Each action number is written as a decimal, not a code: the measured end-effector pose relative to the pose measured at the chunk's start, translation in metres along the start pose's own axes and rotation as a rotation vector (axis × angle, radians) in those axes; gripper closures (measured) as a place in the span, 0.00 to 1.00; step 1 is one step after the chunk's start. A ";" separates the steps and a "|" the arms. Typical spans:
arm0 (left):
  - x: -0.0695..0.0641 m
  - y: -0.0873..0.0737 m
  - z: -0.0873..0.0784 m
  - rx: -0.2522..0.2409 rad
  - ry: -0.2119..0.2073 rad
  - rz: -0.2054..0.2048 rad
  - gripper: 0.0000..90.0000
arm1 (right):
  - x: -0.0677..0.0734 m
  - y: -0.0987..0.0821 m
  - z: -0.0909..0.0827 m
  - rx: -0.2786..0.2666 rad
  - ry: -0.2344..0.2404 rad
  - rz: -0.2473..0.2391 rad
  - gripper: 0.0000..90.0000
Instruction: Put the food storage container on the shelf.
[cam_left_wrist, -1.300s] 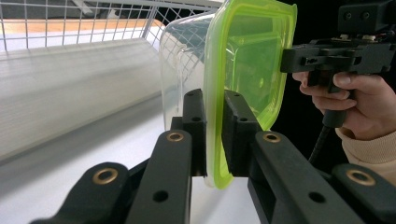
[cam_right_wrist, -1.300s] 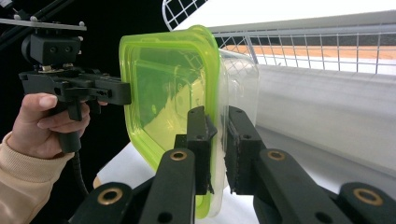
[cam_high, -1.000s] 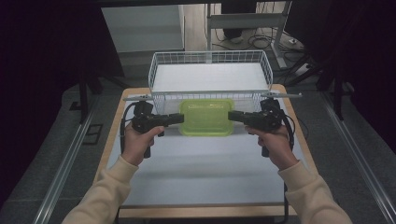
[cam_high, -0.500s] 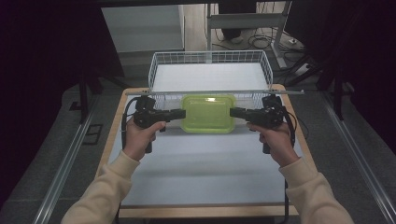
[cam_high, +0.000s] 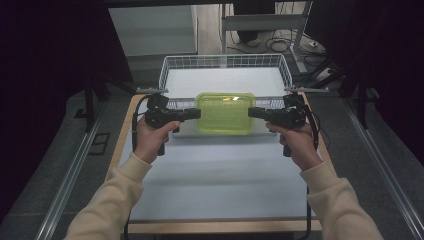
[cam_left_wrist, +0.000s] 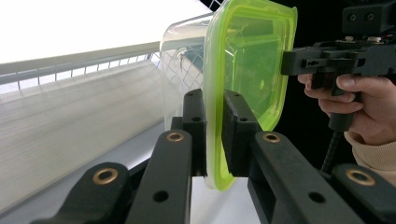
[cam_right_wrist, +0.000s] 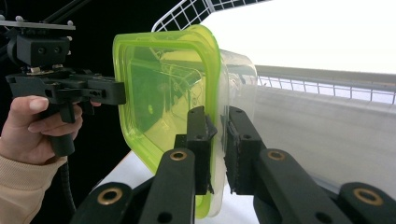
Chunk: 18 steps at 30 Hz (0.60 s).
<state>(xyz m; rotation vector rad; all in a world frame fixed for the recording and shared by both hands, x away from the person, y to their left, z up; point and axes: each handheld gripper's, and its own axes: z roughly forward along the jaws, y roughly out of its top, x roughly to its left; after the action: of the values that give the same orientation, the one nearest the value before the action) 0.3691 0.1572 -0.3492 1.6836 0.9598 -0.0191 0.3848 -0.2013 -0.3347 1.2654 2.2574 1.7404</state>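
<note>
A clear plastic container with a lime-green lid (cam_high: 225, 112) hangs in the air over the table, level with the near wall of the wire basket (cam_high: 225, 65). My left gripper (cam_high: 198, 113) is shut on the lid's left rim, and my right gripper (cam_high: 250, 112) is shut on its right rim. In the left gripper view the green lid (cam_left_wrist: 243, 74) stands on edge between the pads (cam_left_wrist: 233, 130), with the clear tub behind it. The right gripper view has the lid (cam_right_wrist: 163, 93) and tub clamped between its pads (cam_right_wrist: 198, 140), the other gripper (cam_right_wrist: 107, 91) holding the far rim.
The white wire basket stands at the table's far end with a pale bottom. A white mat (cam_high: 220, 175) covers the wooden table (cam_high: 125, 125). Dark floor, metal rails and cables surround the table.
Both grippers have carried the container away from me and upward, from above the mat toward the basket's near wall. The grips have not changed.
</note>
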 end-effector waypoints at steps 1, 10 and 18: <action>0.000 0.001 0.000 0.001 0.000 0.001 0.90 | 0.000 0.001 0.000 0.000 -0.001 -0.001 0.90; 0.002 0.010 0.002 0.000 0.006 0.005 0.90 | -0.002 0.010 0.001 -0.007 -0.007 -0.009 0.90; 0.002 0.018 0.004 -0.002 0.018 0.006 0.90 | -0.005 0.017 0.003 -0.004 -0.018 -0.005 0.90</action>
<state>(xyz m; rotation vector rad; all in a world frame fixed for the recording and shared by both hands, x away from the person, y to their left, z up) 0.3834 0.1547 -0.3369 1.6873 0.9673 0.0012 0.3995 -0.2016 -0.3242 1.2687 2.2439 1.7239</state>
